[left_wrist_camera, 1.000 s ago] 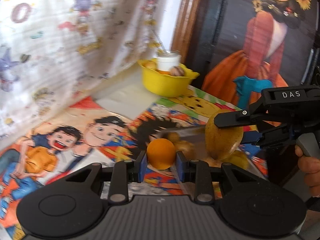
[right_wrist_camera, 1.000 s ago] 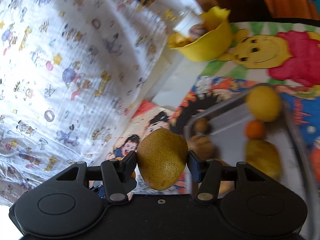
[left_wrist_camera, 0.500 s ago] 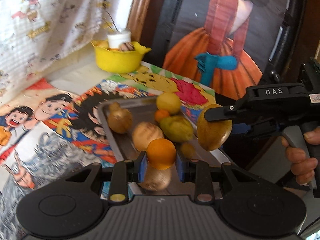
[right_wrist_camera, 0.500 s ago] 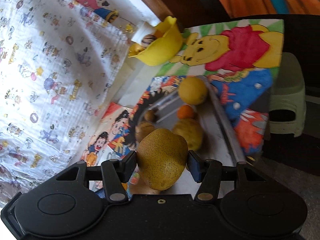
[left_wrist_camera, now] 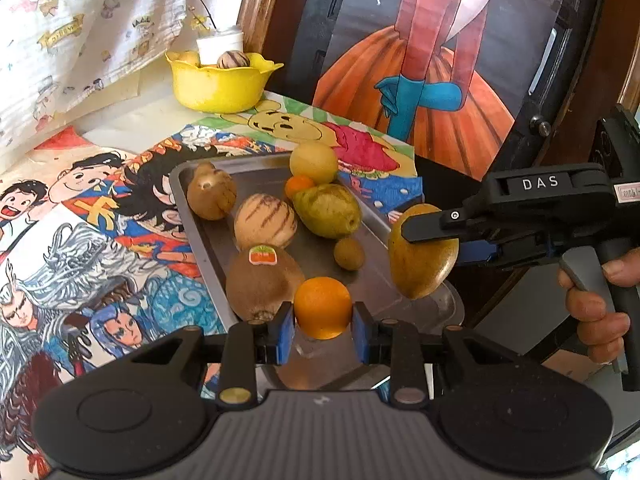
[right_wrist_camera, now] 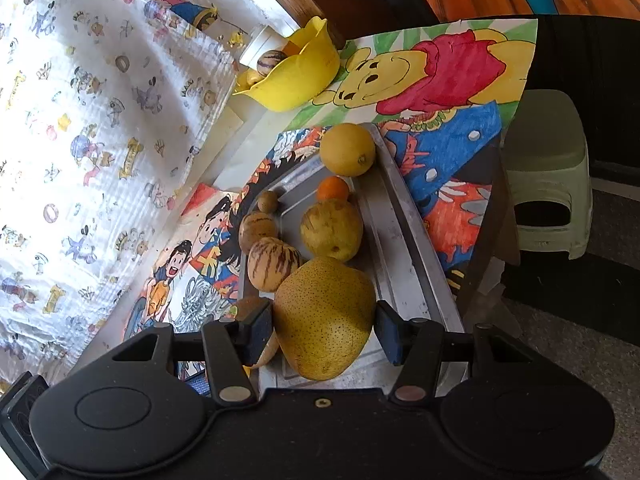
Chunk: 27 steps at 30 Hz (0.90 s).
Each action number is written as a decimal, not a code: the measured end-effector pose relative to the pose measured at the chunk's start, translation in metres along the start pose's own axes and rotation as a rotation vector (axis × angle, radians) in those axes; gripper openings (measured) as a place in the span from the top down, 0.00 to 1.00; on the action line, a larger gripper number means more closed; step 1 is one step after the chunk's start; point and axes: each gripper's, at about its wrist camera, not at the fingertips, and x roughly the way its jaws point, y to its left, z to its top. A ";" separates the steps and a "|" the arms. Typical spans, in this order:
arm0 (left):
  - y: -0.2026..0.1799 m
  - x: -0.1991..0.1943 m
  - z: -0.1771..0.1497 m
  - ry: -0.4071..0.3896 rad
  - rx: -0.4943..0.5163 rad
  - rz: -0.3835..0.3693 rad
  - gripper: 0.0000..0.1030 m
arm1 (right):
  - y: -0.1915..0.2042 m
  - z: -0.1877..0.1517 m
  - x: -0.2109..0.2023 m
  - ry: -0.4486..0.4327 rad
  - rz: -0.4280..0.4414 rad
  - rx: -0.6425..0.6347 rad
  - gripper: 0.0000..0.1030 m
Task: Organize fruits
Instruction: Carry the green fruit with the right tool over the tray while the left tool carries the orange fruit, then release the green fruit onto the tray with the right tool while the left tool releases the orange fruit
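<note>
We hold a fruit in each gripper above a metal tray [left_wrist_camera: 200, 236] that lies on a table covered with bright cartoon drawings. Our left gripper [left_wrist_camera: 323, 330] is closed on a small orange [left_wrist_camera: 322, 307], pinched between its blue pads just above the tray's near end. Our right gripper [right_wrist_camera: 325, 330] is closed on a large speckled yellow pear [right_wrist_camera: 326, 316], which hangs over the tray's near right corner.

The tray already holds several fruits: a brown kiwi with a sticker [left_wrist_camera: 264, 280] at the near left, a striped melon-like fruit [left_wrist_camera: 265, 222] behind it, a green-yellow pear [left_wrist_camera: 328, 210] in the middle, a tiny brown fruit [left_wrist_camera: 349, 254] beside it, a small tangerine [left_wrist_camera: 299, 184], and a round yellow citrus [left_wrist_camera: 314, 162] at the far end. A yellow bowl [left_wrist_camera: 218, 88] stands well beyond the tray, with at least two fruits and a white cup inside.

We judge the sorting well along: most fruit sits on the tray, and the two held pieces seem about to join it. The bowl's contents may remain to be moved.
</note>
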 end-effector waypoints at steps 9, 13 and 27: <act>-0.003 0.008 -0.009 0.026 -0.007 0.021 0.68 | 0.003 -0.003 0.003 -0.005 -0.041 -0.074 0.45; 0.000 0.012 -0.012 0.037 -0.032 0.031 0.68 | 0.005 -0.003 0.006 -0.002 -0.065 -0.118 0.45; 0.001 0.014 -0.017 0.044 -0.079 0.070 0.68 | 0.011 -0.004 0.020 -0.012 -0.127 -0.245 0.45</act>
